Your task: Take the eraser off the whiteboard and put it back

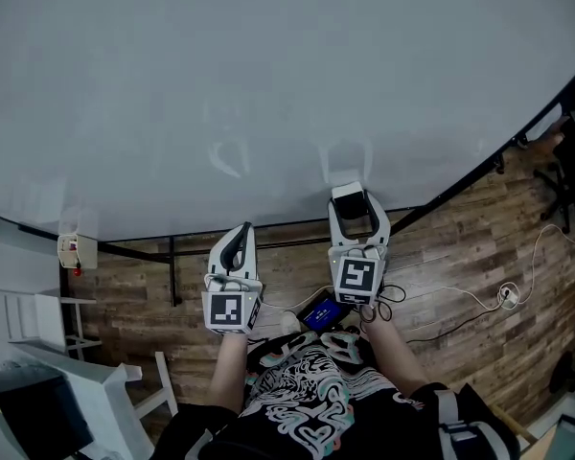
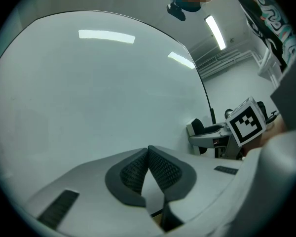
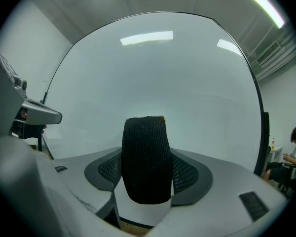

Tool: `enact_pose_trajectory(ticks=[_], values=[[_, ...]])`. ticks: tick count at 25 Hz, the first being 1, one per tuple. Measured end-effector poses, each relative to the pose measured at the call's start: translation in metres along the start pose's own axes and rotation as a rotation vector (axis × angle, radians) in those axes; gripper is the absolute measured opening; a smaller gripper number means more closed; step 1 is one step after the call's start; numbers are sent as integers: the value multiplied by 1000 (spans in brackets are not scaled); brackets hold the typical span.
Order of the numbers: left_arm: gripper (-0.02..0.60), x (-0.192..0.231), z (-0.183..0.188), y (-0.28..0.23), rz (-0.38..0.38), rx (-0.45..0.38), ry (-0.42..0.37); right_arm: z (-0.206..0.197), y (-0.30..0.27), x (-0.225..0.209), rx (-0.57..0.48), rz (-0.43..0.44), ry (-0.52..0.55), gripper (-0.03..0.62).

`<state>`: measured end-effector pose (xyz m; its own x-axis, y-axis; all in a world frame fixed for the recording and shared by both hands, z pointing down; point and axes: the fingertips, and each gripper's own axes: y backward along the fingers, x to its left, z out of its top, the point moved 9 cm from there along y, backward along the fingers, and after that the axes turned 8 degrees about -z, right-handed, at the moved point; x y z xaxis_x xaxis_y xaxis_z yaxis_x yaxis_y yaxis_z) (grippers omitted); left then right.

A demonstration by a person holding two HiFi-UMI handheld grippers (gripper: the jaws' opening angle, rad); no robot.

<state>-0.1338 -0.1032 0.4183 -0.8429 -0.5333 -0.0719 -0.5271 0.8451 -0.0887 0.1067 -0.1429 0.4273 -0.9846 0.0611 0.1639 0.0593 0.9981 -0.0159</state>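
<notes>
Two handheld grippers pointed level at a large whiteboard [image 1: 268, 84] that filled the upper two thirds of the head view. The right gripper [image 1: 355, 220], just right of centre, pinched a black felt eraser [image 3: 145, 157] between its pads. In its own view the eraser stood upright in the middle of the frame, with a ribbed pad pressed on each side of it. Its far end sat at or very near the board's surface; whether it touched could not be told. Gripping it by its two long sides probably left the flat face free to meet the board squarely.

The left gripper [image 2: 148, 151], lower and left of centre in the head view, had its tongs pressed together with nothing between them. It hung short of the board and seemed merely parked out of the way, since the job needs one hand only.

Wooden floor [image 1: 460, 247] and a trailing white cable [image 1: 479, 300] showed along the bottom of the head view. A seated person [image 3: 292, 144] appeared at the far right edge of the right gripper view.

Judging by the firm grip, the eraser was either just lifted or about to be set back.
</notes>
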Motion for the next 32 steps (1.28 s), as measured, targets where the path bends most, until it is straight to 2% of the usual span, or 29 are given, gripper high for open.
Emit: enact_pose_trajectory(ticks=[32], values=[[23, 17, -5, 4, 15, -3, 18, -1, -6, 6, 27, -29, 0, 284]])
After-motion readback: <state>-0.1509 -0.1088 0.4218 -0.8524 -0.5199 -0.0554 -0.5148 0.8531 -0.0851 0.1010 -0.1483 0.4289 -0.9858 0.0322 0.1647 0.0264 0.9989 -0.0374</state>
